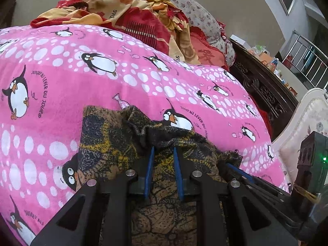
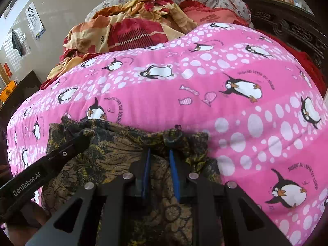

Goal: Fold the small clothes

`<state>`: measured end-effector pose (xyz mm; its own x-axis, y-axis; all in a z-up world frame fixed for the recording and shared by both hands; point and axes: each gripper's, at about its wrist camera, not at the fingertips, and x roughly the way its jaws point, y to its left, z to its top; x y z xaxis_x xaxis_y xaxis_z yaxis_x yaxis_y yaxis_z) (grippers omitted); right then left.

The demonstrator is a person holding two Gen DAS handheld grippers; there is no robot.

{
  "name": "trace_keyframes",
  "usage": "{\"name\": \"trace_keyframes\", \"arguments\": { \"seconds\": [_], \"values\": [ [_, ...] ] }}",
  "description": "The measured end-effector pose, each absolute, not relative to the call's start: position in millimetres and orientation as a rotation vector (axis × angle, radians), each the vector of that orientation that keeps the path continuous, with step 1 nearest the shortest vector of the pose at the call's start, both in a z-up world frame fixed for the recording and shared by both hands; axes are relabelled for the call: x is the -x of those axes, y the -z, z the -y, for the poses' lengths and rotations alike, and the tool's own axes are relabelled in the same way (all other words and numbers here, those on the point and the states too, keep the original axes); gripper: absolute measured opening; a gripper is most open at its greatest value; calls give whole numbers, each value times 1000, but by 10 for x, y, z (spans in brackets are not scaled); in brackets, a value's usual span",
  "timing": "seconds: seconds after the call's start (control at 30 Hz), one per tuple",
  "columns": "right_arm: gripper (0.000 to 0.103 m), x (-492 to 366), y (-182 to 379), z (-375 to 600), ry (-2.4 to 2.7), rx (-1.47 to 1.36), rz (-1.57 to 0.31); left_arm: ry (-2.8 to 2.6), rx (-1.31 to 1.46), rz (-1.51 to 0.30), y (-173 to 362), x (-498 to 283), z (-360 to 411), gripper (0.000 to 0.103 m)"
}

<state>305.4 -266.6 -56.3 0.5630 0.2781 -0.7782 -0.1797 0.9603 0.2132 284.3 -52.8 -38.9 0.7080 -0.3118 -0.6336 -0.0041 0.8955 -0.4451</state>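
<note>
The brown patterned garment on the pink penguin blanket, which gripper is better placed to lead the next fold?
Neither clearly: the left gripper and right gripper each pinch the far edge of the garment with jaws nearly closed, so both should probably move together.

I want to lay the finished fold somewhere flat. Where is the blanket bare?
Bare pink blanket lies right of the brown garment, and between it and the red-orange bedding. It is crowded near both grippers, left and right.
</note>
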Motion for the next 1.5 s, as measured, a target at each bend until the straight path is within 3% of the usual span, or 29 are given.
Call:
{"name": "trace_keyframes", "arguments": {
  "seconds": [1.4,1.5],
  "values": [
    [20,-3057,544,2676,-280,-123,-935,144,373,-805,322,-2871,618,0],
    [20,-3063,495,2744,-305,-170,-955,179,359,-865,99,-2793,597,7]
  ]
}}
